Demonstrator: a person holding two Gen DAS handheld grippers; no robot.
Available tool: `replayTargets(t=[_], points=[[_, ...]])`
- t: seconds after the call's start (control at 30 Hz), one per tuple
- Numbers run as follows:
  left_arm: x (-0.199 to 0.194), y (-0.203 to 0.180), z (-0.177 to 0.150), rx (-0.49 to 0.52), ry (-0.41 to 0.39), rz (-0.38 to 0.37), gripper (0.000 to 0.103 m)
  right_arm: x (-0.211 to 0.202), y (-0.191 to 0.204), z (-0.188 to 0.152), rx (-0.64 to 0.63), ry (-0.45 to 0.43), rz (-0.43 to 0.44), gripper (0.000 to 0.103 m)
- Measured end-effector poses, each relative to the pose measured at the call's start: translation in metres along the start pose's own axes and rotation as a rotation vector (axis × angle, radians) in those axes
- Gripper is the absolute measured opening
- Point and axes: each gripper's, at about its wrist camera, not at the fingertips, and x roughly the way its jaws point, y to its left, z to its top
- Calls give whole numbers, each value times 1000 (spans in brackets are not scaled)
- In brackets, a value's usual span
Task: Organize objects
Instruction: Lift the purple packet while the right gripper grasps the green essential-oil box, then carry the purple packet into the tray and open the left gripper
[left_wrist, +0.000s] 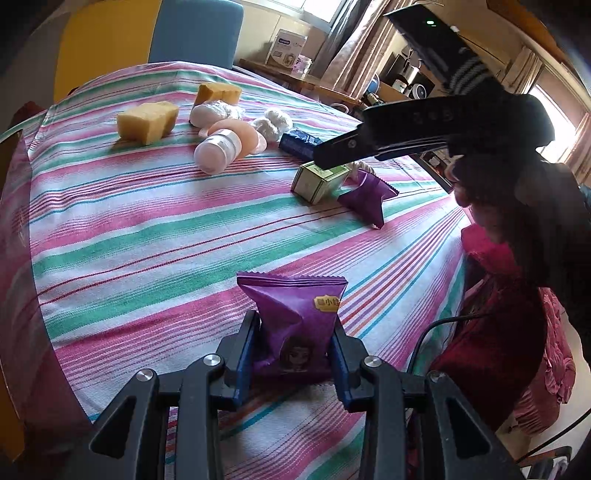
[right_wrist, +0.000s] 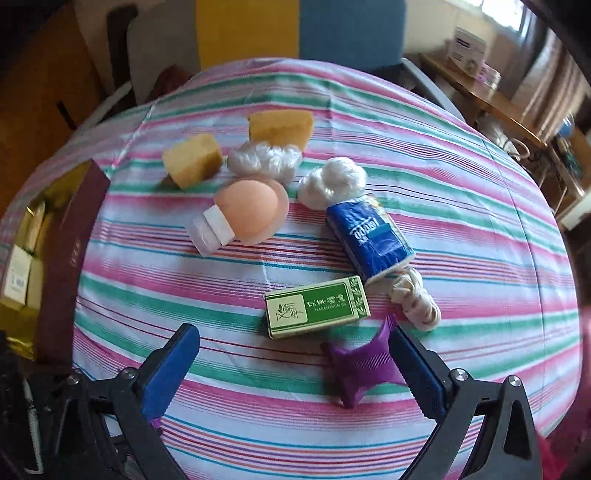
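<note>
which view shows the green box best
The right wrist view: the green box lies near the middle, top face and print fully visible, with nothing over it. In the left wrist view the green box is small, seen end-on, and partly covered by the right gripper.

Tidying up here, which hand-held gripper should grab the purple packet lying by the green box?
Probably right: the right hand-held gripper is open just above that purple packet; the left hand-held gripper already holds another.

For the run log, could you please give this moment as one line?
left gripper: shut on purple snack packet | right gripper: open above second purple packet | green box: on striped cloth
</note>
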Motion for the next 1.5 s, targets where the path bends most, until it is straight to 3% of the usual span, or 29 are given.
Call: replayTargets(t=[0.2,0.37,0.4,0.43,0.53,0.7,0.9,1.17,1.33,1.5], points=[[0,2,0,-17,-2,-18,36,36,-8,18,-44,102,-31,103],[0,4,-1,-22,-7,-25,36,46,-14,21,-43,109,-14,102],[0,4,-2,-22,-7,-25,36,46,-12,20,-50,102,-13,92],[0,4,-2,-23,-8,-25,36,46,-10,20,-59,98,-14,74],[0,5,-3,-20,-9,-25,36,43,0,18,-81,76,-22,74],[-3,3,-2,-12,-2,-12,35,25,25,12,-78,-2,49,74],[-18,-7,-7,33,2,13,35,37,41,0,-109,1,28,74],[-84,-5,-3,22,-95,23,35,37,40,-2,-108,-26,25,74],[-150,28,-2,-38,-169,113,35,37,40,-3,-112,-31,25,74],[-194,88,-17,-85,-143,266,35,36,43,-4,-123,-35,25,74]])
